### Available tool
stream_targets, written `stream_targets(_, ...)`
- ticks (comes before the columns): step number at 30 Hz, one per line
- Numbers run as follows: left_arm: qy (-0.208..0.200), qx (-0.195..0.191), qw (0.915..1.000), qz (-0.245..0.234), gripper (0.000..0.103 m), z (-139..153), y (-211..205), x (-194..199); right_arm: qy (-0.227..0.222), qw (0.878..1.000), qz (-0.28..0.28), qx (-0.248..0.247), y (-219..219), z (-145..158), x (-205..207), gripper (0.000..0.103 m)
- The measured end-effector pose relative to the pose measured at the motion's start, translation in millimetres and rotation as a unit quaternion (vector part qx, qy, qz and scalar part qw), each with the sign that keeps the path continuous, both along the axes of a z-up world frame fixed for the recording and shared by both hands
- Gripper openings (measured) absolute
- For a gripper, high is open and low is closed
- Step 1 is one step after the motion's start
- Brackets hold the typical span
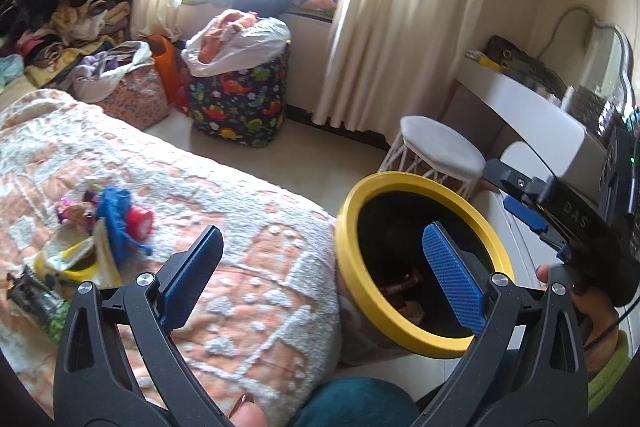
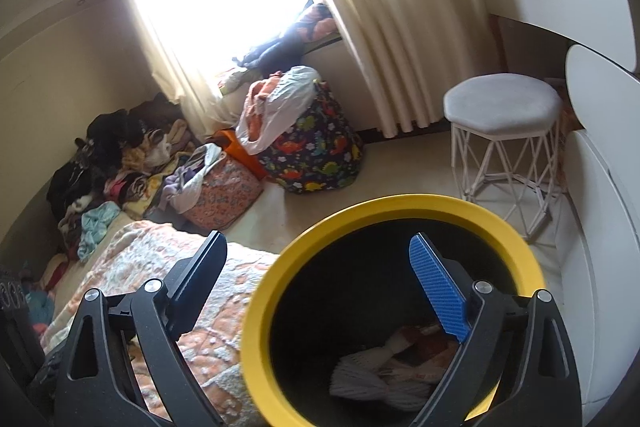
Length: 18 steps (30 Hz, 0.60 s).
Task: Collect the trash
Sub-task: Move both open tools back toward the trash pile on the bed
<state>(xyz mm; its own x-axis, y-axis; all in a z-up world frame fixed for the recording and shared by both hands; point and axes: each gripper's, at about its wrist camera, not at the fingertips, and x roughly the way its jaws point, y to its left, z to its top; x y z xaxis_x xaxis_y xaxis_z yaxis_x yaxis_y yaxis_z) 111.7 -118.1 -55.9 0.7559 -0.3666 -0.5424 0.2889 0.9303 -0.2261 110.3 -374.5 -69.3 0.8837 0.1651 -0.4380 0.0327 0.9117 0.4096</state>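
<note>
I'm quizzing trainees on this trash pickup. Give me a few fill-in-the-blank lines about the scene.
1. The trash bin has a ____ rim.
2. The left claw is ____, gripping nothing.
3. The leftover trash pile lies on the ____.
4. The stool has a white wire base and a ____ seat.

Missing words: yellow; open; bed; grey

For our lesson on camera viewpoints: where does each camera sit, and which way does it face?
Left wrist: on the open left gripper, above the bed, facing the window; a hand holding the right gripper shows.
Right wrist: on the open right gripper, directly over the yellow-rimmed bin.
Shared: bin, stool, dinosaur bag.
</note>
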Motion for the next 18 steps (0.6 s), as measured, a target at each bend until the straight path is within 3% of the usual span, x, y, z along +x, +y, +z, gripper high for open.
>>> stream_targets(9,-0.018,-0.026,0.9983,0.048,0.092,7.1,40.3,-4.5,-0.01,1.0,0.023,-0.006,19.2,9.8,-6.4,0.09)
stream_targets(18,-0.046,-0.007,0.9969,0.064,0.092,18.6,71.4,-14.1,-0.019,0.998,0.054,-0.038,63.2,19.5,-13.3,0.09)
